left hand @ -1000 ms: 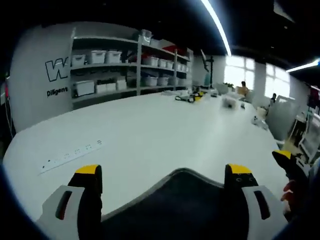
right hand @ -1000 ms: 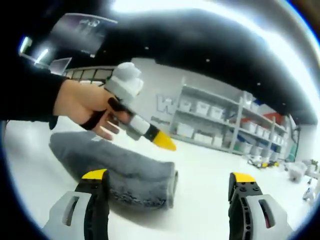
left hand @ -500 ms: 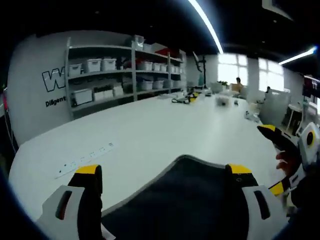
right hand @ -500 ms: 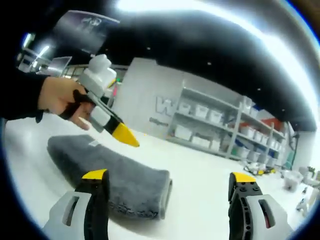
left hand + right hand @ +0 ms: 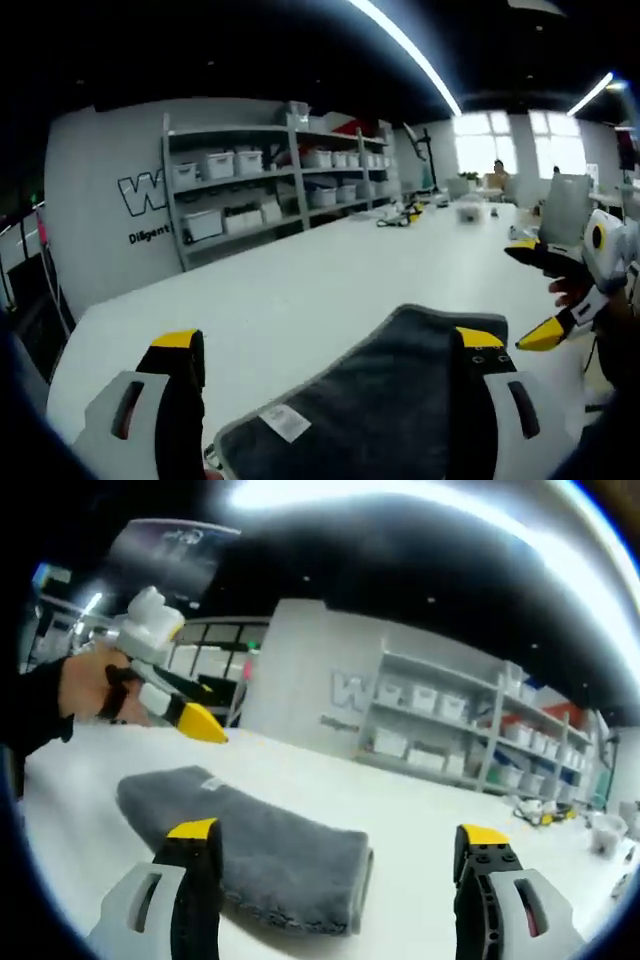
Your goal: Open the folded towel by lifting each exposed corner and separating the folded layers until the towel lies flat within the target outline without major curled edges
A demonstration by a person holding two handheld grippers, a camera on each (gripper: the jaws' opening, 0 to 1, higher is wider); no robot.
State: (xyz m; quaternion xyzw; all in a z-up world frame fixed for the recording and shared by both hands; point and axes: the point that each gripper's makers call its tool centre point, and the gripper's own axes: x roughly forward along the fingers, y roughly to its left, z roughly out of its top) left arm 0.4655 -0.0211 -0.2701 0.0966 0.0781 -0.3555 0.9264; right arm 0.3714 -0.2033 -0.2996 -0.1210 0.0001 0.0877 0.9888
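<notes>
I've got the folded towel (image 5: 262, 853) on the table (image 5: 420, 830) under both wide-open, empty grippers (image 5: 330, 350) (image 5: 335, 832) — I've pulled back since, tag now visible.

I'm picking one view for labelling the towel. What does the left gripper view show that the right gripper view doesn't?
Left gripper view: bright windows behind the table, and the right gripper entering at the edge. Right gripper view: the left gripper in a hand. Both: the folded grey towel with its white label, the white table, shelves of white bins.
</notes>
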